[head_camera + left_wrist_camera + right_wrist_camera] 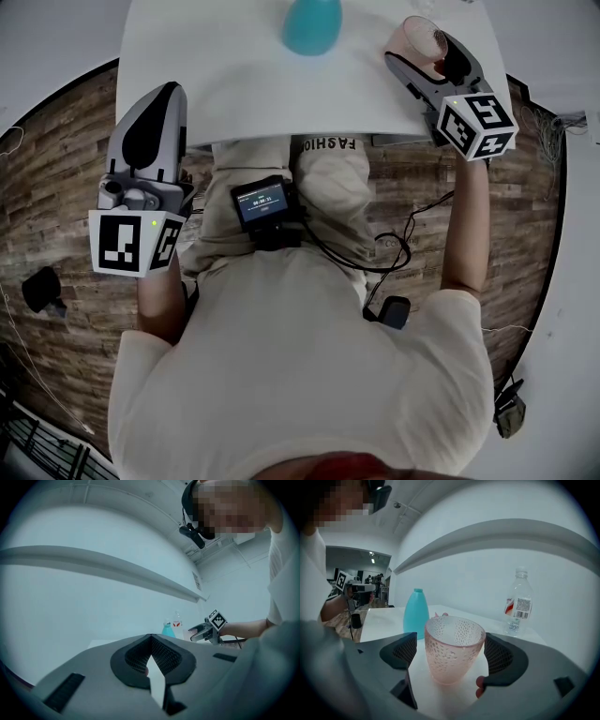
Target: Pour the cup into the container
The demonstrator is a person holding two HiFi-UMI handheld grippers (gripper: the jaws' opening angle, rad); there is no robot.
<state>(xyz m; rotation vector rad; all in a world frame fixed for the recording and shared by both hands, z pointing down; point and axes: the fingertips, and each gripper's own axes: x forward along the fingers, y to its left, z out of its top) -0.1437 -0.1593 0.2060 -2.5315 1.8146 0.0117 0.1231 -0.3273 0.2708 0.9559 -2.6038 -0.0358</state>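
A pink dimpled cup [454,649] stands upright on the white table [234,66], at the far right in the head view [422,36]. My right gripper [453,645] is open around it, one pad on each side; the right pad [502,656] is almost at the rim and the left pad [401,651] stands a little apart. The teal bottle-shaped container [416,613] stands behind and left of the cup, at the top centre of the head view [311,23]. My left gripper [167,94] is shut on nothing, held off the table's left edge.
A clear plastic water bottle [516,603] with a label stands at the back right of the table, near a white wall. Wooden floor [66,159] lies on both sides of the table. Black cables [394,248] hang by the person's right side.
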